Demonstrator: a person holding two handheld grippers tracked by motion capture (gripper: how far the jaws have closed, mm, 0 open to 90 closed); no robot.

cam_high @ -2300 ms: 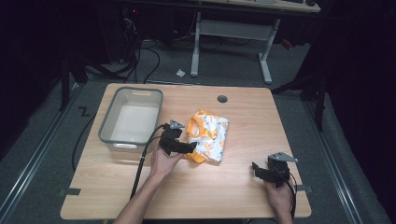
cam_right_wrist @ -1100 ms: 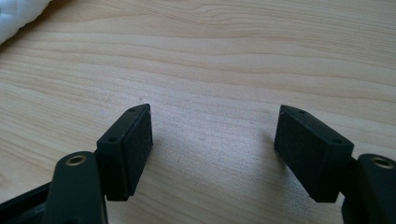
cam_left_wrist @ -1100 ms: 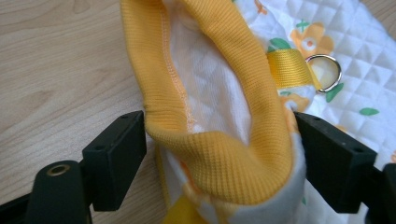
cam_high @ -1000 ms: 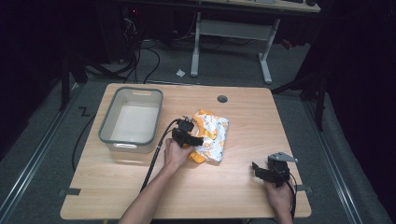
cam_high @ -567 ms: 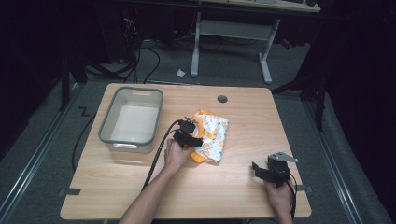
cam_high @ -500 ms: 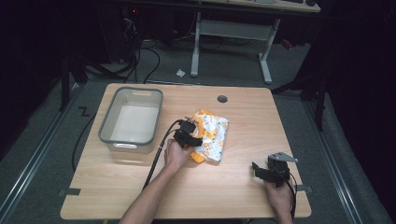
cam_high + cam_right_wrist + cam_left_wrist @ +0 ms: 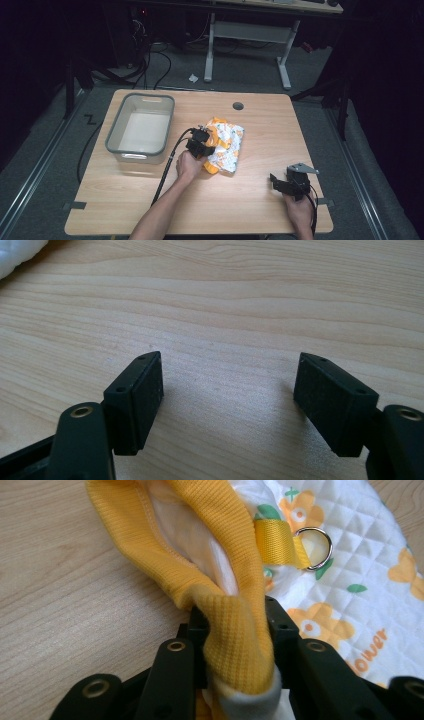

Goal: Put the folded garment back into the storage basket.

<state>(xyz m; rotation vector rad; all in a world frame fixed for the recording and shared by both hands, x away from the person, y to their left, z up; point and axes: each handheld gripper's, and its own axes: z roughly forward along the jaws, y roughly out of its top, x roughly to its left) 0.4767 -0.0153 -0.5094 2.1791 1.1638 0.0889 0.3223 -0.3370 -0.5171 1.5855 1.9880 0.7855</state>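
- Change since the earliest frame: the left gripper (image 7: 204,145) has travelled from the near-left edge of the quilted garment (image 7: 225,145) up onto it, and its jaws have just been closing, with the garment's yellow ribbed cuff (image 7: 235,630) between them; the right gripper (image 7: 286,184) has not shifted.
- Left gripper: in its own view the two black jaws pinch the bunched cuff from both sides (the knit bulges out above the pads).
- Garment: white, quilted, printed with orange flowers, lying near the centre of the wooden table (image 7: 250,210); a yellow webbing loop (image 7: 275,542) with a metal ring (image 7: 316,548) sits at about 1 o'clock from the pinched cuff.
- Grey tub (image 7: 141,129): at about 9 o'clock from the garment, just beside it, not touching it.
- Right gripper: at about 4 o'clock from the garment, well apart; its fingers (image 7: 140,400) stand spread over bare wood, holding nothing.
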